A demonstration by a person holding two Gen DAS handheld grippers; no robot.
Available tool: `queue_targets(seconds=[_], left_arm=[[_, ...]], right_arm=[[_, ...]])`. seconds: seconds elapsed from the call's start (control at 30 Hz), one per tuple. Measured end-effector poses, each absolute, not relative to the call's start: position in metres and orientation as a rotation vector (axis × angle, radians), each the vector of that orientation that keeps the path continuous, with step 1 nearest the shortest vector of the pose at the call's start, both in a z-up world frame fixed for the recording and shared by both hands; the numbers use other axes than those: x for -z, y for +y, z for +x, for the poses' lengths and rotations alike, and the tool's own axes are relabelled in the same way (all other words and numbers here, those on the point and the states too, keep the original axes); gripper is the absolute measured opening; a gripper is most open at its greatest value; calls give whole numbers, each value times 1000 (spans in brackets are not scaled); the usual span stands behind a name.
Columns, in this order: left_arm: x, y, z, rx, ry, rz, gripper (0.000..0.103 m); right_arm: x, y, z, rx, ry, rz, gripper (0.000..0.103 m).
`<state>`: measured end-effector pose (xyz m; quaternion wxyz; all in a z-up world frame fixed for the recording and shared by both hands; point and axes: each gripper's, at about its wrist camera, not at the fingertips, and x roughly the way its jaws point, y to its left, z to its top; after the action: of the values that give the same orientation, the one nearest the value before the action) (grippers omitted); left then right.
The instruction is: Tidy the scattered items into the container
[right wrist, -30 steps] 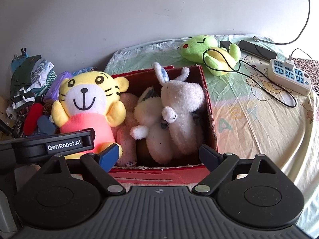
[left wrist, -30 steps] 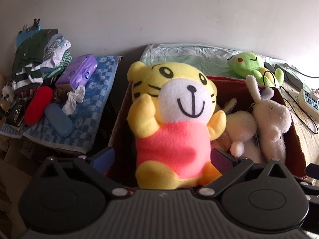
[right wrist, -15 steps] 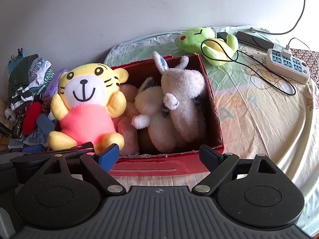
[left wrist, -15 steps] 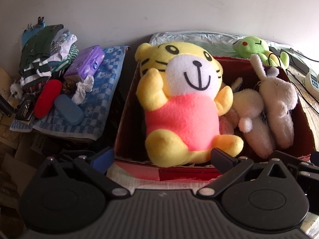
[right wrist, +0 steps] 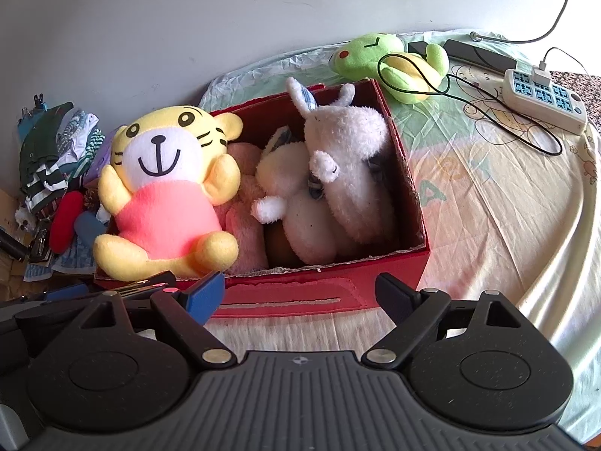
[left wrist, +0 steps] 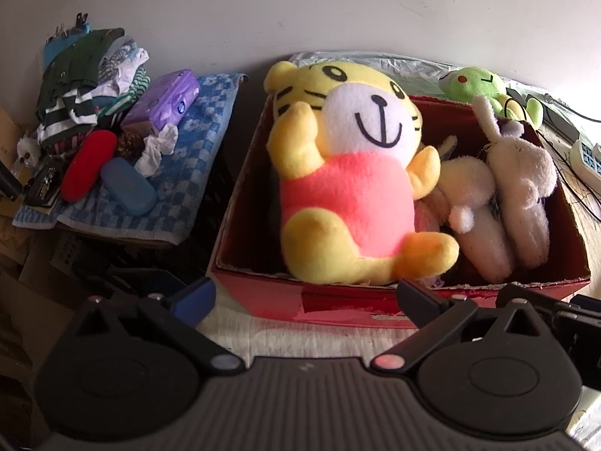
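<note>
Resting now inside the red cardboard box point(left wrist: 259, 293), the yellow plush tiger in a pink shirt point(left wrist: 353, 184) sits free of the left gripper point(left wrist: 304, 295), whose jaws stand apart and empty just in front of the box's near wall; a second ago those jaws flanked the toy's lower body, and half a second ago they were already clear of it. The tiger leans against the box's left end, its head above the rim, beside a cream plush point(right wrist: 289, 173) and a white plush rabbit point(right wrist: 349, 150) packed to its right. The right gripper point(right wrist: 300, 295) is likewise spread and holds nothing, facing the same near wall (the left gripper's tips show at its lower left). One scattered item appears left: the green plush frog point(right wrist: 390, 60), lying on the pale printed tablecloth point(right wrist: 507, 203) behind the box with a black cable point(right wrist: 488, 94) looped over it. The placing step is judged complete; the frog is the likely next target, and its cable may snag
</note>
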<state>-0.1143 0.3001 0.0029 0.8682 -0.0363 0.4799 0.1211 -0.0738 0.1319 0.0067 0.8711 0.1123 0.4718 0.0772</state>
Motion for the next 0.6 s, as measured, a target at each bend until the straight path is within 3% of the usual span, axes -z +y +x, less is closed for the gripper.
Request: queue_targets(seconds=[0.33, 0.6], left_arm=[[-1, 298, -120, -216, 1028, -70, 102], [15, 307, -123, -218, 1086, -89, 102]], right_arm=[[-15, 136, -82, -143, 893, 199, 81], [-5, 148, -83, -174, 937, 185, 76]])
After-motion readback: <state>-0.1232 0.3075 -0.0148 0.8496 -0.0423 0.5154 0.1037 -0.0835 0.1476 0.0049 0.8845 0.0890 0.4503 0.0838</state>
